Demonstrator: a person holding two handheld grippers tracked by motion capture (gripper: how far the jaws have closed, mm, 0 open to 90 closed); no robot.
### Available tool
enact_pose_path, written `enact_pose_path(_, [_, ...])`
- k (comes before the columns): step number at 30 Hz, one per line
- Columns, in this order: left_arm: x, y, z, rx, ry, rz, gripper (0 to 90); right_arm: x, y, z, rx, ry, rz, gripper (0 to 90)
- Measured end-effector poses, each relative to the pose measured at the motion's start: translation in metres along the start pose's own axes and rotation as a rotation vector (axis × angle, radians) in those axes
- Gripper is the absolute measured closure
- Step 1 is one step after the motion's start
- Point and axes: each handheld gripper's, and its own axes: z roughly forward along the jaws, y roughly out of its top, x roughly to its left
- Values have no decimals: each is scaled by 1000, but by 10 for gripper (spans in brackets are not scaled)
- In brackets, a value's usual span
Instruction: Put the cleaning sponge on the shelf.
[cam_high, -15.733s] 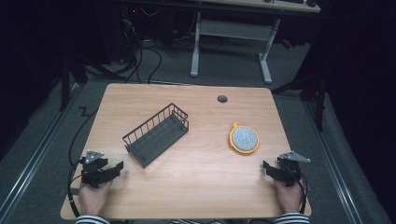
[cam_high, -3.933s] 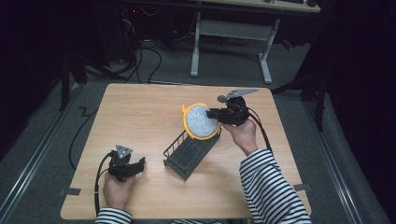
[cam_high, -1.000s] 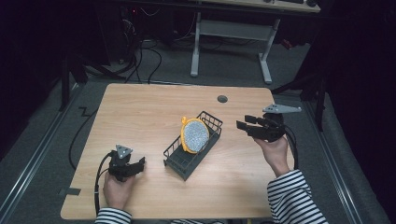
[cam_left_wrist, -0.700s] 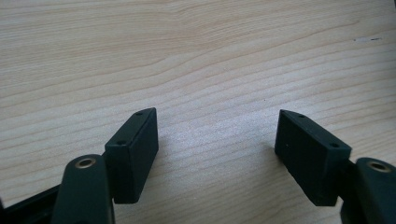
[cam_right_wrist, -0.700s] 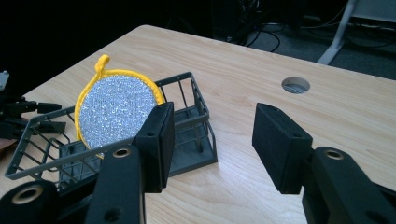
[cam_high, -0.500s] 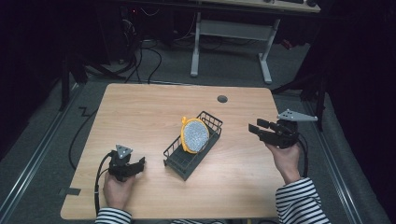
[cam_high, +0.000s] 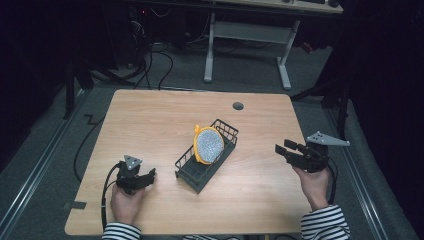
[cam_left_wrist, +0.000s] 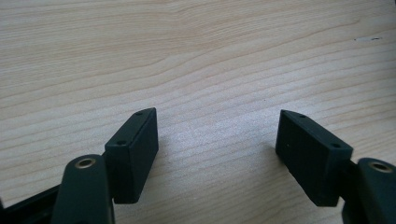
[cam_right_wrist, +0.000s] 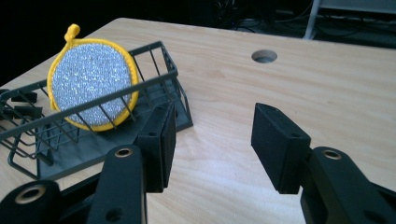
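A round silver scouring pad with a yellow rim (cam_high: 208, 144) (cam_right_wrist: 92, 84) stands on edge inside a black wire basket (cam_high: 194, 172) (cam_right_wrist: 28, 135) at the middle of the wooden table (cam_high: 160, 117). My right gripper (cam_high: 286, 151) (cam_right_wrist: 211, 135) hovers open near the table's right edge, jaws pointing left toward the basket, nothing between them. My left gripper (cam_high: 148, 176) (cam_left_wrist: 215, 149) rests open on the table at the front left, its jaws wide over bare wood.
A round cable hole (cam_high: 238, 106) (cam_right_wrist: 264, 56) sits near the table's far edge. A desk frame (cam_high: 245, 45) and cables stand on the dark floor beyond. Striped sleeves enter from the bottom of the high view.
My right gripper has drawn back from the basket toward the front right edge of the table and sunk a little. The pad stays in the basket. The left gripper has not moved.
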Motion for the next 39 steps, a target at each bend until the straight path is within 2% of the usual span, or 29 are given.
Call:
enact_pose_path(3, [0, 0, 0, 1, -2, 1, 303, -3, -13, -2, -1, -9, 13, 504])
enact_pose_path(6, [0, 0, 0, 1, -2, 2, 303, -7, -29, -6, -7, -19, 47, 504])
enact_pose_path(16, [0, 0, 0, 1, -1, 2, 303, -13, -65, -1, 16, -25, 117, 503])
enact_pose_path(28, [0, 0, 0, 0, 0, 1, 303, -16, -85, 12, 39, -36, 114, 471])
enact_pose_path(35, [0, 0, 0, 0, 0, 1, 303, -16, -93, 22, 59, -66, 93, 457])
enact_pose_path(39, [0, 0, 0, 0, 0, 1, 303, -16, -97, 29, 90, -84, 94, 460])
